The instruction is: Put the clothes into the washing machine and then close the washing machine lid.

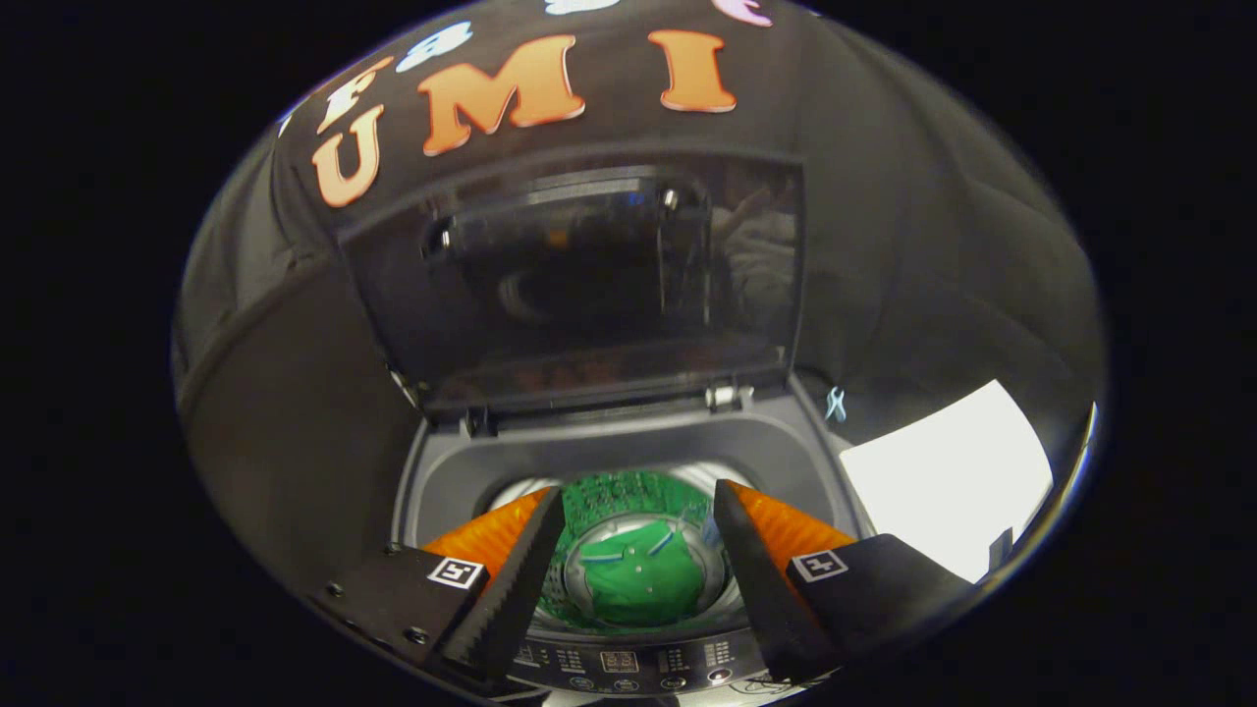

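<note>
With the cloth (643, 579) already down in the drum (628, 501) and my gripper (638, 579) open and empty above it, I judged I should hook the raised lid's (589, 285) top edge and pull it down gently.

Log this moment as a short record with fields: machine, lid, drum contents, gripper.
machine: top-loading washing machine, control panel nearest the gripper
lid: washing machine lid open, standing upright at the rear hinge
drum contents: green garment lying at the bottom of the drum
gripper: gripper open and empty, fingers spread above the drum opening, garment seen between them
task state: clothes in, lid not yet closed
</note>
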Tool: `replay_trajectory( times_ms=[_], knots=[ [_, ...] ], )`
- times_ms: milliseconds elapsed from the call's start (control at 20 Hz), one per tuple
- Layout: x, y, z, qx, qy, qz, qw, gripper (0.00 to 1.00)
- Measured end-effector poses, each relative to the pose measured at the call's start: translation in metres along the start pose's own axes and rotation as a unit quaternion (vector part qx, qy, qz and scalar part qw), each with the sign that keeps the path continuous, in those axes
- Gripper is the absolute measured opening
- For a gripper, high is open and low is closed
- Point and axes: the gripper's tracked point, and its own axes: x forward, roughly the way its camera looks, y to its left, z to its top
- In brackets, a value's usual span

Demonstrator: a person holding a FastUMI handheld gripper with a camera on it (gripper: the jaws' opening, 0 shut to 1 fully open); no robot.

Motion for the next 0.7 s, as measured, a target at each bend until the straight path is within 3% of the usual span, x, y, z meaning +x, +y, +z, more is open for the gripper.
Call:
replay_trajectory(
  times_ms=[400,550,700],
  knots=[
    [-0.056,0.029,0.178,-0.047,-0.179,0.028,0.982,0.98],
    [-0.040,0.048,0.224,-0.054,-0.193,0.033,0.979,0.98],
    [-0.004,0.060,0.240,-0.044,-0.172,0.045,0.983,0.98]
  ],
)
